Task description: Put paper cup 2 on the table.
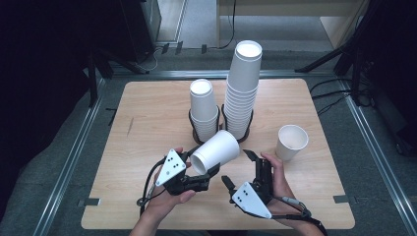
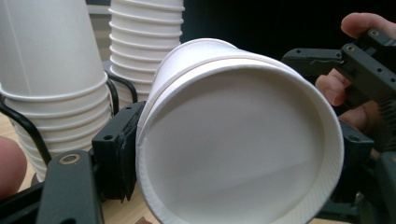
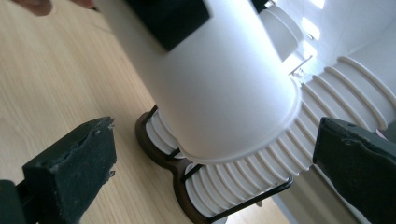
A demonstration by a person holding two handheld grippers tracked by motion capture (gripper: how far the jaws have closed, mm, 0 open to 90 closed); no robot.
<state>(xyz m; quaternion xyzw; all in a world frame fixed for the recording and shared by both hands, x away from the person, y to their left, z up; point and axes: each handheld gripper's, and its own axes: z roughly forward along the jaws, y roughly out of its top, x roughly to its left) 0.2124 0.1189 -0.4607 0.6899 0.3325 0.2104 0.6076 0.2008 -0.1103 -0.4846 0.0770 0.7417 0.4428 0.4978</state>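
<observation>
Paper cup beyond spread jaws, before cup stacks.

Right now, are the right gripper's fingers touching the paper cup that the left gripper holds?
Apart. In the right gripper view, both fingers stand wide of the paper cup, with bare gaps on either side. The high view also shows the right gripper clear of it.

The held cup is hiding one left-gripper jaw; picture edges are cropping both cup stacks.

Wooden table on grey floor (metal rails alongside), dark surroundings.
</observation>
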